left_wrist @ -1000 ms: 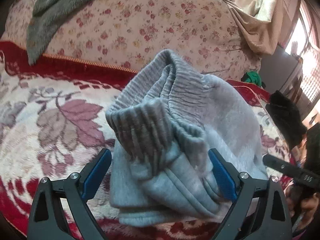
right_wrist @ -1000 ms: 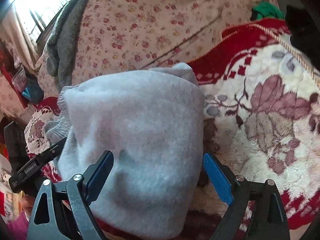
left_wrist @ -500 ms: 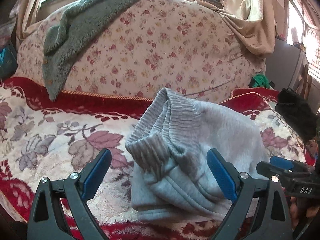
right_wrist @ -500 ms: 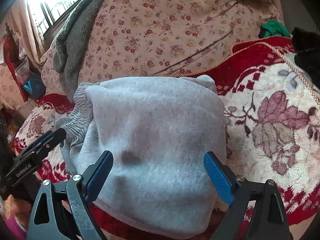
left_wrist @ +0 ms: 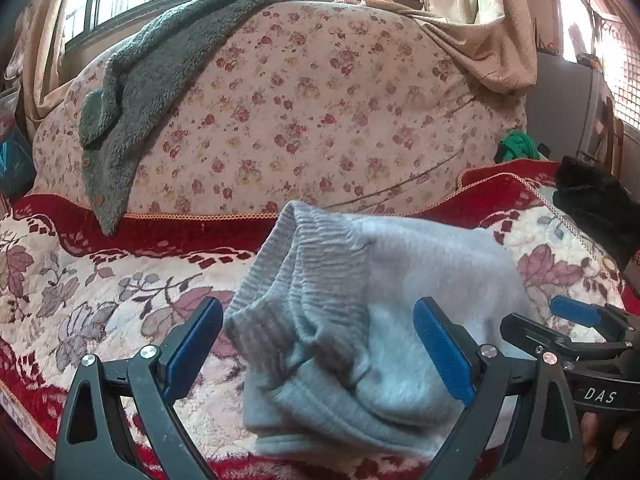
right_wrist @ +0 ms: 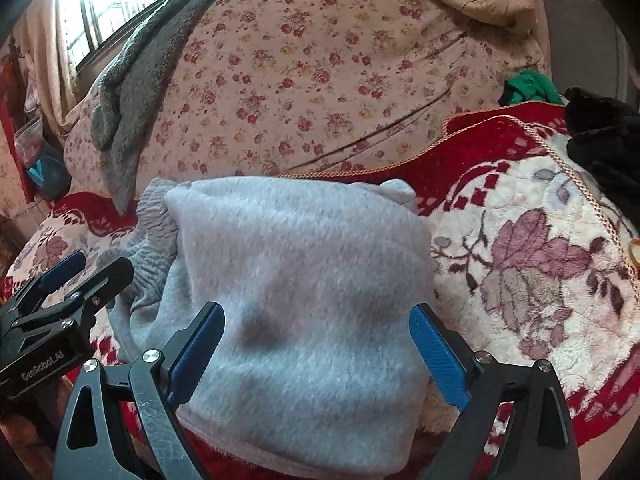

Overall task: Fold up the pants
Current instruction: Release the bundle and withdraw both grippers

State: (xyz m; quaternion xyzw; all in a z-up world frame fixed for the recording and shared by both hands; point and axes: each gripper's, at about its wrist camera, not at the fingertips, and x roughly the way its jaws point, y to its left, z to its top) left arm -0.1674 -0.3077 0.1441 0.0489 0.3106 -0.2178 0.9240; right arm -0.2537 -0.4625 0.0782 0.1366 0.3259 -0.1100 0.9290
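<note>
Left wrist view first: the grey pants point(left_wrist: 360, 320) are sitting in a compact bundle on the floral blanket point(left_wrist: 100, 300), ribbed waistband point(left_wrist: 304, 248) bunched up and facing the camera. The left gripper point(left_wrist: 318, 346) is hanging wide open with the bundle between its blue pads, but I can't see it pinching any cloth. Off to the right edge the other tool is poking in, near the bundle's far side.

Right wrist view: same pants point(right_wrist: 296, 280), but from the smooth fleecy side, looking like a rounded lump in front of the flowery cushion point(right_wrist: 320, 72). The right gripper point(right_wrist: 316, 352) is also spread wide, holding nothing, just framing the fabric.

My read: the folding looks basically finished, so we're sitting at the let-go stage. The pile is puffy though, and that waistband is sticking up, so I'd guess the next move is calling for a gentle press or tuck on that end, or simply pulling both tools away without snagging a layer.
</note>
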